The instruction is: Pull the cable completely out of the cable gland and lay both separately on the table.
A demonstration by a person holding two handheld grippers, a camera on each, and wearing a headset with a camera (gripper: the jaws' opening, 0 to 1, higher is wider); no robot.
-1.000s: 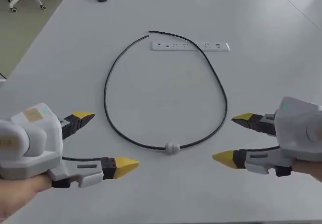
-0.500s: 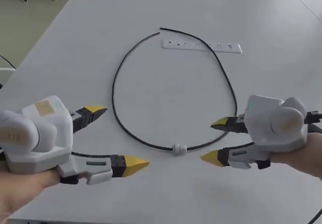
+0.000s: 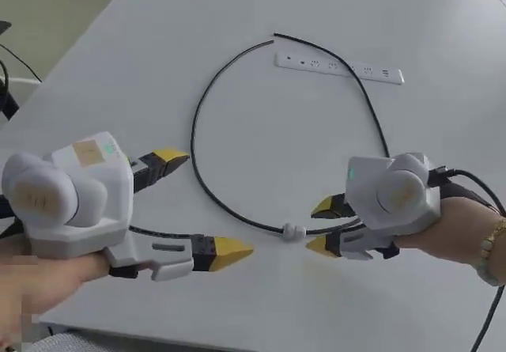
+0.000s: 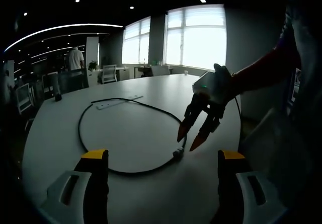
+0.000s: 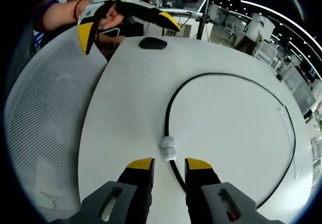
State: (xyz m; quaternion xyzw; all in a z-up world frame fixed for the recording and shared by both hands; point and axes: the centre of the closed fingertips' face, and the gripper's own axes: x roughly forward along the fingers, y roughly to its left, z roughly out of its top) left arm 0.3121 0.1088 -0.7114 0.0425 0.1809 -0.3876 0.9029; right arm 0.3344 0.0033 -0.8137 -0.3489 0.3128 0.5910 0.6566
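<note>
A long black cable [image 3: 198, 123] lies in a loop on the white table [image 3: 261, 138]. A small white cable gland [image 3: 293, 231] sits on it at the near side of the loop. My right gripper [image 3: 319, 226] is open but narrow, just right of the gland, its yellow tips straddling the cable. In the right gripper view the gland [image 5: 168, 149] lies just ahead of that gripper [image 5: 169, 166], and the cable [image 5: 177, 175] runs between its jaws. My left gripper [image 3: 202, 203] is wide open, left of the gland, holding nothing. In the left gripper view the gland [image 4: 177, 153] lies ahead of that gripper [image 4: 162, 156].
A white power strip [image 3: 340, 67] lies at the far side of the loop, under the cable. A dark rounded object [image 5: 152, 43] rests on the table near the left gripper [image 5: 121, 12]. A mesh chair back [image 5: 45, 133] stands by the near table edge.
My right gripper has moved left to the gland and its jaws have narrowed around the cable. The left gripper stays open at the left. The head camera has shifted.
</note>
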